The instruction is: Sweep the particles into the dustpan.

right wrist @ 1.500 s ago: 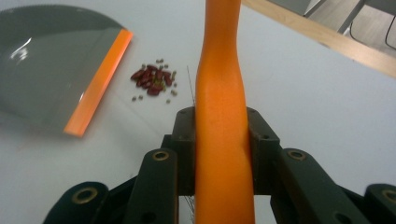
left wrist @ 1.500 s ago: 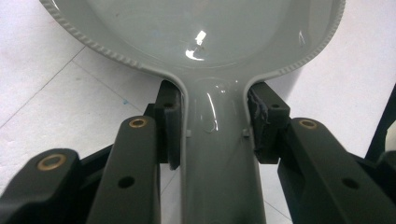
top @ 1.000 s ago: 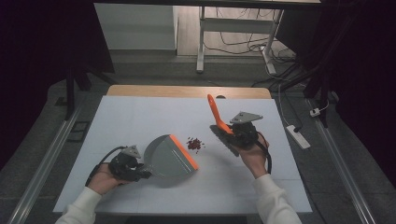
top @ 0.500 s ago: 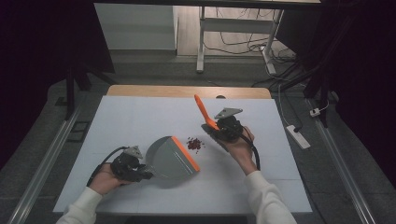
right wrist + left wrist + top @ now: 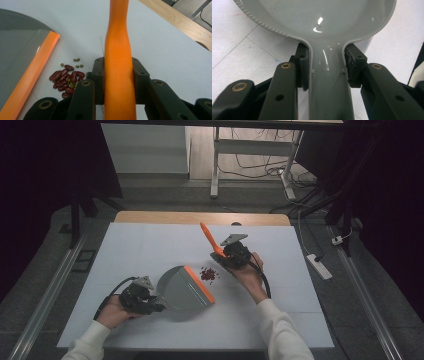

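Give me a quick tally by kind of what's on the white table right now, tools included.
Grey plastic dustpan with an orange lip: 1
Orange-handled brush: 1
Pile of dark red beans with a few small green ones: 1
Hand-held black tool: 2, the left tool shut on the dustpan's handle, the right tool shut on the brush's handle
Total: 5

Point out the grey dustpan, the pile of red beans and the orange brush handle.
Grey plastic dustpan (image 5: 180, 287), high view, middle of its pan.
Pile of red beans (image 5: 65, 79), right gripper view, pile's centre.
Orange brush handle (image 5: 118, 52), right gripper view, mid-shaft.
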